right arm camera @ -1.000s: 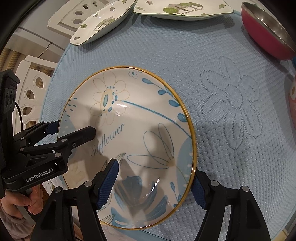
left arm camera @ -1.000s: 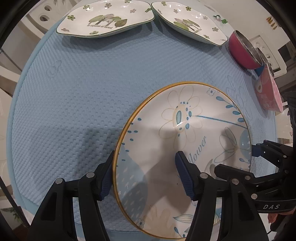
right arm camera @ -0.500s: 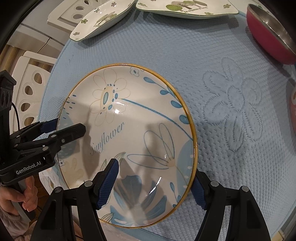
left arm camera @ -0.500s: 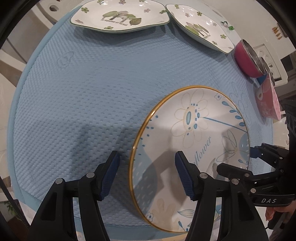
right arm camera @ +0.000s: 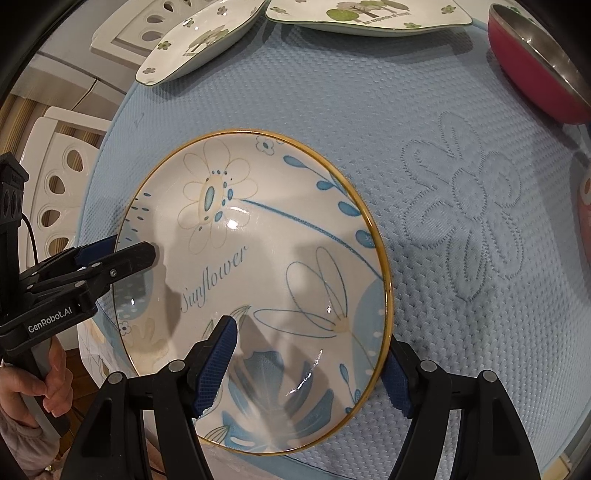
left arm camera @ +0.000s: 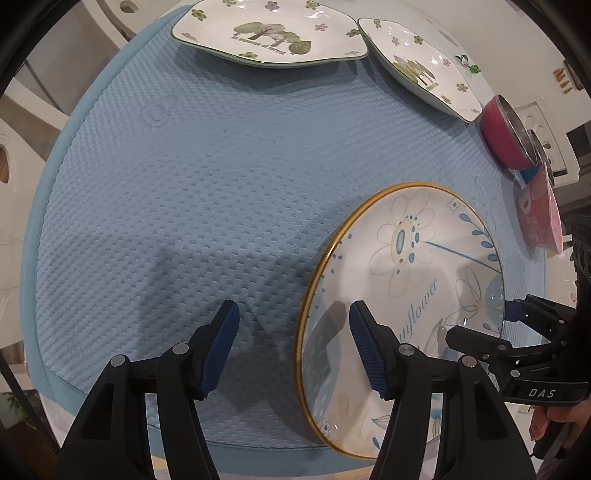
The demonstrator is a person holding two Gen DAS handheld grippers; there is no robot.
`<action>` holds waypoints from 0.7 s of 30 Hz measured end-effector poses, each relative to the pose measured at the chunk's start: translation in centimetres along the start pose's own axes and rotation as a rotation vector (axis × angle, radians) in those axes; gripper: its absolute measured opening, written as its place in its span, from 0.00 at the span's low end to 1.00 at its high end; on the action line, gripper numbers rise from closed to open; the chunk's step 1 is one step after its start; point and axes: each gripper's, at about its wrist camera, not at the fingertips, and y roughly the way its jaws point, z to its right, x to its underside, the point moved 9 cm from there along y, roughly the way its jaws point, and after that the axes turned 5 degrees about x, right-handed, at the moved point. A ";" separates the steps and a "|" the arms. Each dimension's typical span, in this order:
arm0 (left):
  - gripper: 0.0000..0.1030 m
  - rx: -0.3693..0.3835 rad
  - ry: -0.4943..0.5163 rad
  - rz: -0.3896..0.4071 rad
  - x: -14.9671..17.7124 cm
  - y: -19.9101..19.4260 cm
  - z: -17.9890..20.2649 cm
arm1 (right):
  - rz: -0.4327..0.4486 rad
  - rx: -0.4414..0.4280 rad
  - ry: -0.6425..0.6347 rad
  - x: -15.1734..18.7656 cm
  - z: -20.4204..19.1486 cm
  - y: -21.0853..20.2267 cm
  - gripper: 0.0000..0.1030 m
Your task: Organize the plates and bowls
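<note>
A round sunflower plate (left arm camera: 406,295) with a gold rim lies on the blue quilted mat (left arm camera: 184,184). My left gripper (left arm camera: 293,343) hangs open above the plate's left rim, one pad over the mat and the other over the plate. In the right wrist view it shows at the plate's (right arm camera: 258,240) left edge as the left gripper (right arm camera: 114,254). My right gripper (right arm camera: 308,365) is open and straddles the near right rim: one pad inside, one outside, neither pressing. The left wrist view has the right gripper (left arm camera: 480,324) at the right.
Two white square plates with tree prints (left arm camera: 273,33) (left arm camera: 421,66) lie at the mat's far edge. A red bowl with a metal inside (left arm camera: 502,133) and a pink bowl (left arm camera: 537,214) stand at the right. White chairs with oval holes (right arm camera: 55,184) are beyond the left edge.
My left gripper has slid to the left: the plate's rim was by its left pad and now sits mid-gap. The right gripper and the plate have stayed put.
</note>
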 end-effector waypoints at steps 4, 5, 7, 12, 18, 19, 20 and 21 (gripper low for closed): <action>0.57 -0.003 -0.011 0.004 0.0 -0.4 -0.5 | -0.001 -0.001 -0.001 0.0 0.0 0.0 0.69; 0.57 -0.004 -0.015 0.007 -0.1 -0.5 -0.6 | -0.001 -0.001 -0.002 0.0 0.0 0.0 0.69; 0.57 -0.006 -0.023 0.011 -0.4 -0.7 -0.9 | -0.002 -0.001 -0.004 0.0 0.2 -0.2 0.69; 0.59 0.010 -0.047 0.029 -1.1 -1.8 -2.1 | 0.009 0.031 0.011 -0.5 1.4 -0.9 0.69; 0.59 0.012 -0.050 0.064 -2.5 -3.3 -2.6 | 0.057 -0.005 0.064 -1.7 2.7 -2.7 0.69; 0.59 0.020 -0.054 0.069 -2.7 -3.6 -2.6 | 0.065 -0.008 0.070 -1.9 2.8 -3.0 0.69; 0.59 0.026 -0.059 0.075 -2.9 -3.9 -2.7 | 0.076 -0.015 0.079 -2.2 2.9 -3.4 0.69; 0.59 0.025 -0.061 0.079 -3.2 -4.0 -2.7 | 0.088 -0.029 0.088 -2.5 3.0 -3.9 0.69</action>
